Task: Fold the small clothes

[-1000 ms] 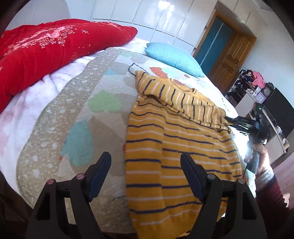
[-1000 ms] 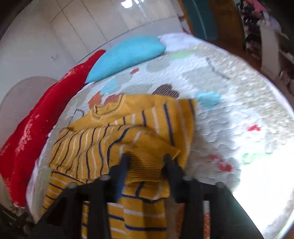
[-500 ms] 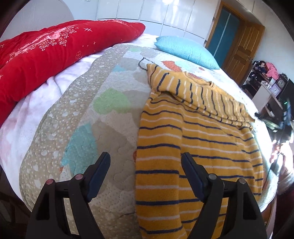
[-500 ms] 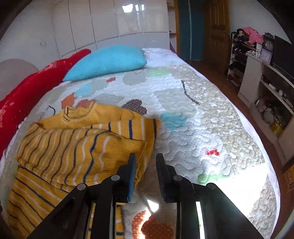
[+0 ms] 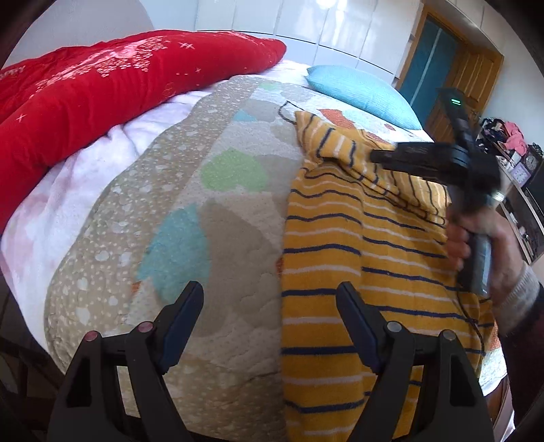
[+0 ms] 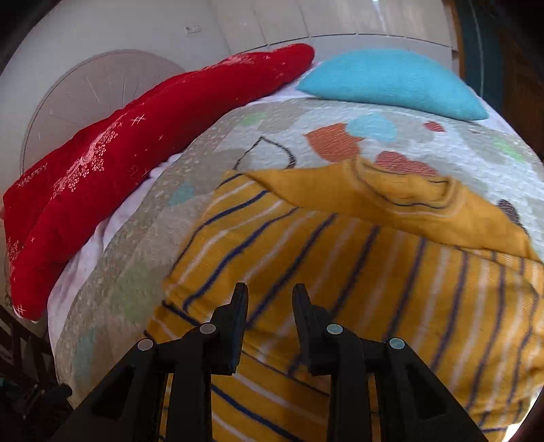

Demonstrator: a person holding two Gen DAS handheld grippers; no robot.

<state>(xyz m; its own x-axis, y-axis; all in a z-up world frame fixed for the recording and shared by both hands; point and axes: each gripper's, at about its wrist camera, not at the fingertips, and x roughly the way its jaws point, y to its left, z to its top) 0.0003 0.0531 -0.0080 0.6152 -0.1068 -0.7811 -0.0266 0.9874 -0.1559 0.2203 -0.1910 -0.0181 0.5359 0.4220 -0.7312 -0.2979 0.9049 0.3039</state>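
Right tool lets the sleeve go and swings across over the sweater, jaws slightly apart, empty; left tool gapes wide at its bed-edge hem.

Sweater: knitted cloth, matt, fine ribbed texture. Quilt: stitched cloth, matt, puckered and pebbly. Red cover: soft cloth with a slight sheen. Pillow: coarse-weave cloth, matt. Wardrobe: smooth, glossy panels. Door: wood, satin finish. Both grippers: matt black plastic.
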